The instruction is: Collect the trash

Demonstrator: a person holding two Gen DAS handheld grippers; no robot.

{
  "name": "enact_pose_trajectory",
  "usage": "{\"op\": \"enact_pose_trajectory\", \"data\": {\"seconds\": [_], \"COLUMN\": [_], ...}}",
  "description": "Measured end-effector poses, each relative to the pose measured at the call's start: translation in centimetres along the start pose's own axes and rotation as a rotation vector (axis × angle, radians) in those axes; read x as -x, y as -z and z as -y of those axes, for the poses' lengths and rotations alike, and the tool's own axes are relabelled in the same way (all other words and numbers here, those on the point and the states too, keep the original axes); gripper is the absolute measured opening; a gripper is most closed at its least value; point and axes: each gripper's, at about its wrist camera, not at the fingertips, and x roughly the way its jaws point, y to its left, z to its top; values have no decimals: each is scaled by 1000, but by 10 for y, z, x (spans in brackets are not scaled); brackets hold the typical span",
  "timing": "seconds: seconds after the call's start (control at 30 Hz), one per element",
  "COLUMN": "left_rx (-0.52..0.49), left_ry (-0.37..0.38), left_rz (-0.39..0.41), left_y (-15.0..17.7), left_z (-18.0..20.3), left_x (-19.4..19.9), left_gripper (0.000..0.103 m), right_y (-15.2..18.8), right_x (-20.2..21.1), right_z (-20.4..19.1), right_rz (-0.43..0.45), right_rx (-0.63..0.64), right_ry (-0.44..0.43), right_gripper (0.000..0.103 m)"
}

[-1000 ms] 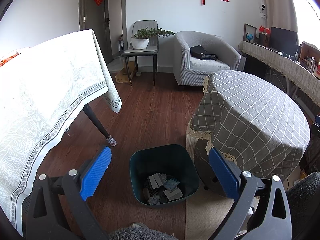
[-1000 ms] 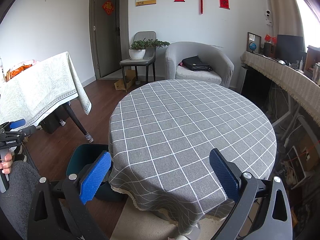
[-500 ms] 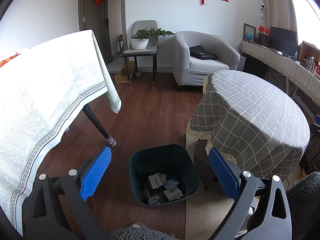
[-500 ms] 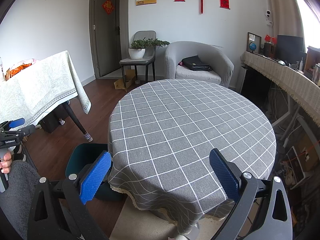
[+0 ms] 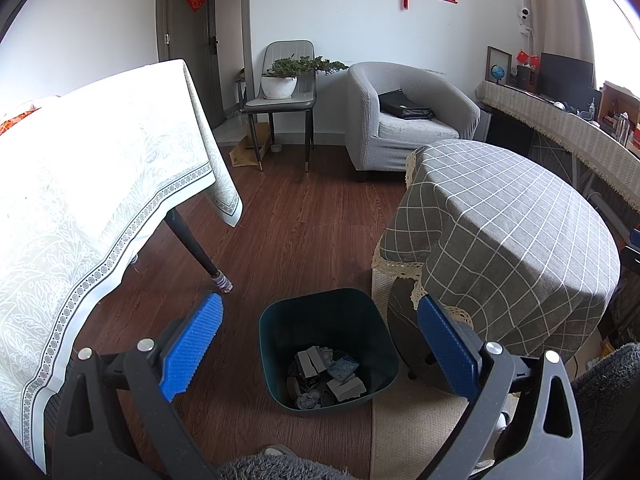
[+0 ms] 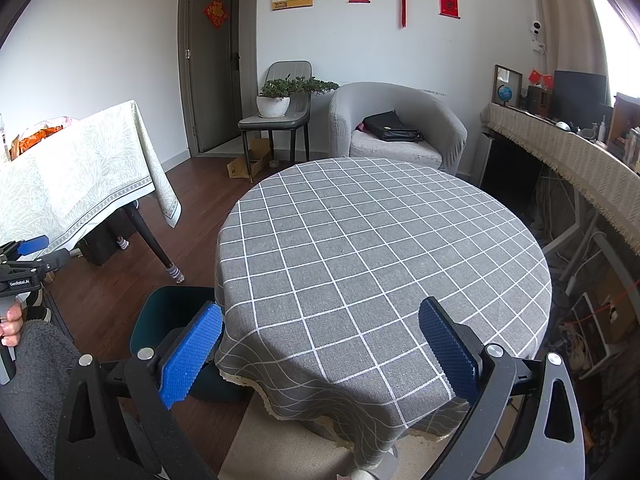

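Left wrist view looks down on the trash bin (image 5: pixel 328 346), a dark teal tub standing upright on the wood floor (image 5: pixel 300 232) with its open mouth facing up. Its mouth is a rounded square, no side clearly longer than another, and one flat side faces the round table (image 5: pixel 516 240) just to its right. At the bottom lies the trash (image 5: pixel 326 376): a loose heap of grey crumpled scraps and small flat pieces, lying every which way, so no single direction can be read from them.

The left gripper (image 5: pixel 318 346) hangs above the bin with its jaws spread wide, nothing between the blue pads (image 5: pixel 192 346), and the bin's mouth shows in the gap. The bin's right edge sits at the border of a pale rug (image 5: pixel 416 432), beside the grey checked cloth that drapes the round table. To the left, the long table (image 5: pixel 100 184) under a pale leaf-patterned cloth stands well apart, its dark leg planted on the floor.

From the right wrist view, the right gripper (image 6: pixel 320 350) is held over the near rim of the round table, jaws likewise wide apart and holding nothing. The bin (image 6: pixel 160 312) peeks out left of the tablecloth. Farther off stand a grey armchair (image 6: pixel 396 128) with a black bag on its seat and a chair (image 6: pixel 280 116) carrying a potted plant.
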Motion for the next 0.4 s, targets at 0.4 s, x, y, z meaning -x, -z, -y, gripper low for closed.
{"op": "enact_pose_trajectory", "data": {"seconds": [0.4], "left_rx": [-6], "left_ry": [-11], "left_rz": [-6], "left_y": [1], "left_z": [-2], "left_x": [-2], "left_gripper": [100], "right_y": [-1], "right_x": [1], "right_z": [2], "right_rz": [1], "right_rx": [0], "right_ry": [0], "right_gripper": [100]}}
